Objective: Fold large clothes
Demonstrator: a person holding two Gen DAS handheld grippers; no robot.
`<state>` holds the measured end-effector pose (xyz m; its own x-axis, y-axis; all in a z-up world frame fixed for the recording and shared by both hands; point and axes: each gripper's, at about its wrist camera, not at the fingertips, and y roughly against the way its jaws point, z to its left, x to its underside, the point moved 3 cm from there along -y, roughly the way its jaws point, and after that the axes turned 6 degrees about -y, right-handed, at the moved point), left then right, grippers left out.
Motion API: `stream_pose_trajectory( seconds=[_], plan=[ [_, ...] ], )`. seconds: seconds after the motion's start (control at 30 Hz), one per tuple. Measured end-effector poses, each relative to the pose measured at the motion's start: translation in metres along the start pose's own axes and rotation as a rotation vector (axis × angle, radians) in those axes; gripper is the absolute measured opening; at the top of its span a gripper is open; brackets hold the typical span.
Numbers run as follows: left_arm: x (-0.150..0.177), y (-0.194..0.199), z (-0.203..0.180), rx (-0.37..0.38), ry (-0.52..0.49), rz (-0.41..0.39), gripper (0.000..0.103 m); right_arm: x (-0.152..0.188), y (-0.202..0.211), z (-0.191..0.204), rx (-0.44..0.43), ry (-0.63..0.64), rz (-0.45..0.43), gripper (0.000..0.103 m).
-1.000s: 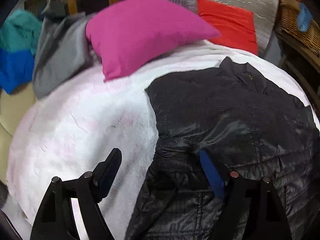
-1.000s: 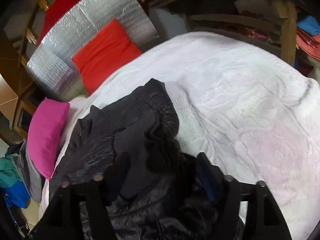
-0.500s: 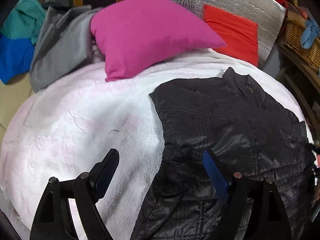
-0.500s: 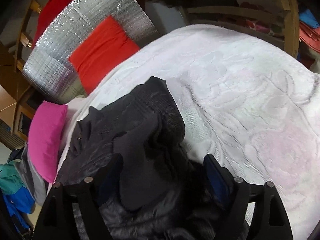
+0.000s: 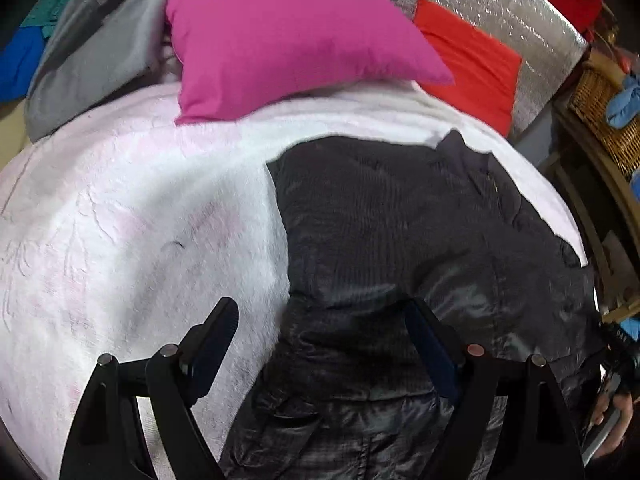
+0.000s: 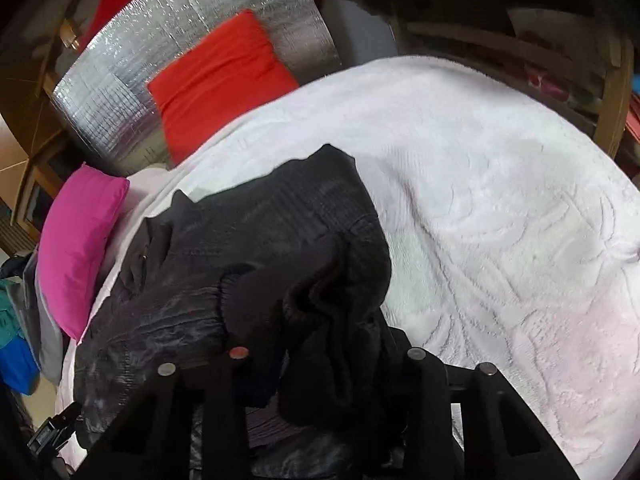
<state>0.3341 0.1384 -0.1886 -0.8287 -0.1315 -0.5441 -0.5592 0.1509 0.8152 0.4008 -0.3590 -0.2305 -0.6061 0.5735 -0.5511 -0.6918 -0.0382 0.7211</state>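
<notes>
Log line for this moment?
stage: folding | left tongs: open above black jacket | right tongs: shut on jacket sleeve | surface: white blanket

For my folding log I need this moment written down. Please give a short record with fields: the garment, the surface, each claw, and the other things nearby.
garment: black quilted jacket, lying partly folded
surface: white bedspread
left claw: open, above the jacket's edge, holds nothing
right claw: fingers either side of bunched jacket fabric; closure unclear
pillows: pink pillow, red pillow
behind pillows: silver foil panel
</notes>
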Motion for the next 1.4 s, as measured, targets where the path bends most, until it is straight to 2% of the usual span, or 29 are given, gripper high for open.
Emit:
stream_pose_trajectory(
  seconds=[0.07,0.1,0.13,0.2,0.27,0.4,0.43,0.53,0.6,0.7,0.77,0.83,0.9,0.93,1.0,1.1,1.17,1.2,1.23,1.3,1.37,1.4],
  plan=[
    [-0.001,-0.001,0.001,-0.020,-0.004,0.001,0.086,0.001,-0.010,-0.008,0.006,-0.019,0.043,0.043],
    [0.000,-0.006,0.003,-0.038,-0.005,0.023,0.086,0.001,-0.013,-0.010,0.006,-0.027,0.060,0.050],
    [0.002,-0.014,0.005,-0.047,-0.003,0.060,0.086,0.001,-0.014,-0.012,-0.009,-0.037,0.075,0.051],
    [0.007,-0.026,0.009,-0.012,0.019,0.113,0.086,-0.002,-0.008,-0.013,-0.027,-0.049,0.089,0.051],
    [0.007,-0.025,0.014,0.020,0.062,0.110,0.086,-0.005,0.003,-0.012,-0.067,-0.064,0.089,0.052],
    [0.007,-0.006,0.015,0.018,0.055,0.072,0.086,-0.007,0.026,-0.020,-0.137,-0.089,0.070,0.068],
    [0.007,-0.003,0.016,0.030,0.060,0.066,0.086,-0.008,0.032,-0.025,-0.153,-0.097,0.061,0.068],
    [0.006,0.005,0.022,0.114,0.108,0.054,0.086,-0.010,0.034,-0.034,-0.171,-0.115,0.057,0.070],
    [0.006,0.005,0.025,0.162,0.140,0.056,0.086,-0.011,0.028,-0.039,-0.188,-0.133,0.076,0.073],
    [0.009,-0.005,0.028,0.177,0.162,0.091,0.086,-0.006,0.010,-0.038,-0.215,-0.156,0.151,0.073],
    [0.010,-0.014,0.027,0.184,0.163,0.111,0.086,-0.001,0.002,-0.029,-0.209,-0.120,0.188,0.074],
    [0.011,-0.021,0.027,0.167,0.163,0.127,0.085,0.003,-0.001,-0.018,-0.156,-0.048,0.177,0.072],
    [0.009,-0.019,0.024,0.145,0.141,0.106,0.084,0.007,-0.001,-0.009,-0.097,0.022,0.167,0.049],
    [0.006,-0.017,0.021,0.128,0.124,0.091,0.081,0.006,0.003,-0.008,-0.092,0.031,0.154,0.047],
    [0.002,-0.011,0.016,0.122,0.095,0.059,0.060,0.000,0.022,0.000,-0.098,0.063,0.072,0.034],
    [-0.001,-0.008,0.015,0.131,0.083,0.036,0.056,-0.006,0.042,0.002,-0.149,0.067,0.005,0.032],
    [0.001,-0.013,0.018,0.102,0.088,0.059,0.060,-0.004,0.031,-0.003,-0.109,0.066,0.044,0.032],
    [0.004,-0.021,0.020,0.100,0.097,0.091,0.068,0.001,0.016,-0.008,-0.063,0.068,0.096,0.032],
    [0.007,-0.027,0.021,0.108,0.107,0.113,0.069,0.004,0.004,-0.011,-0.036,0.074,0.135,0.033],
    [0.007,-0.025,0.019,0.104,0.097,0.104,0.069,0.005,0.000,-0.014,-0.032,0.079,0.144,0.041],
    [0.007,-0.018,0.016,0.076,0.068,0.091,0.069,0.002,0.009,-0.013,-0.044,0.078,0.134,0.041],
    [0.008,-0.014,0.016,0.064,0.058,0.083,0.069,0.001,0.016,-0.013,-0.049,0.077,0.126,0.049]
  ],
)
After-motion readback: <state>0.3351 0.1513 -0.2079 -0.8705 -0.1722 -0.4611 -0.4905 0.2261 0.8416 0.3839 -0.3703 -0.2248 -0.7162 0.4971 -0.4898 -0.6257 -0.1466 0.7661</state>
